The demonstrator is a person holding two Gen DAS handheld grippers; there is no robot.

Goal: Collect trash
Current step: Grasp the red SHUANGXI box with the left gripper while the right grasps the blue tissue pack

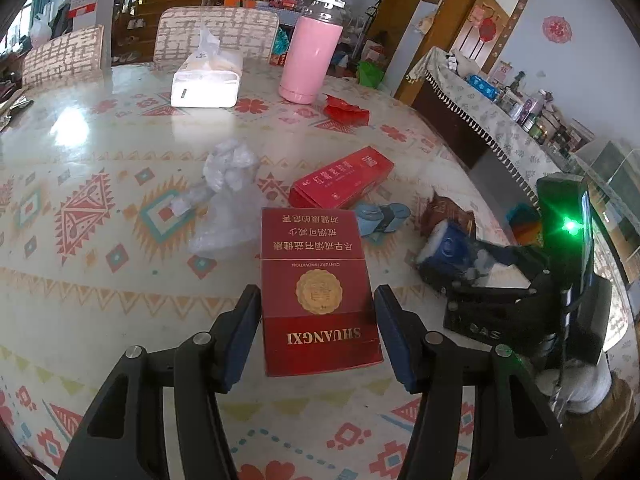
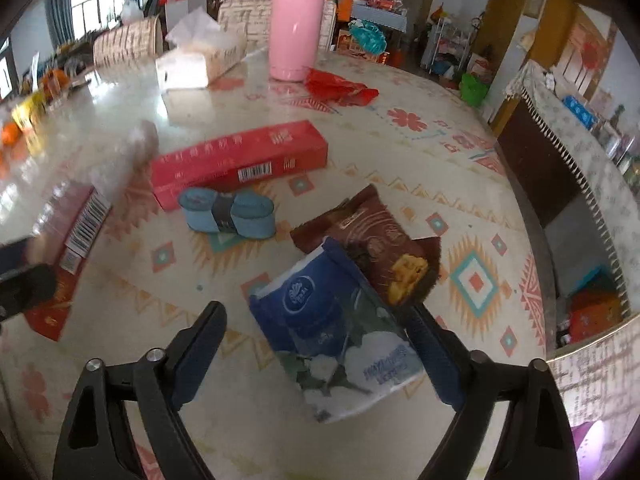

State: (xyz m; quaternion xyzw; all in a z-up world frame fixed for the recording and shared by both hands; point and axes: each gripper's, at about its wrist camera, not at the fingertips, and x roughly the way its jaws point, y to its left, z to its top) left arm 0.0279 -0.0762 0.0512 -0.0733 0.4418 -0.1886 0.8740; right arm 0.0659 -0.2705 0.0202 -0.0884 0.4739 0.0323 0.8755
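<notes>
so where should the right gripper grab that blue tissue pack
Across its two long edges, near the middle, coming down from above: the blue tissue pack lies flat and already sits between the right gripper fingers, its far end overlapping the brown snack wrapper.

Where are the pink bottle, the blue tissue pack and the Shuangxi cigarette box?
pink bottle [image 2: 297, 32], right wrist view, middle of its pink body.
blue tissue pack [image 2: 320, 320], right wrist view, blue upper face.
Shuangxi cigarette box [image 1: 318, 292], left wrist view, gold emblem on its red face.

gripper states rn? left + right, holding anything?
Left gripper: jaws around the red Shuangxi box; grip cannot be told.
Right gripper: open, blue tissue pack between the jaws.
</notes>
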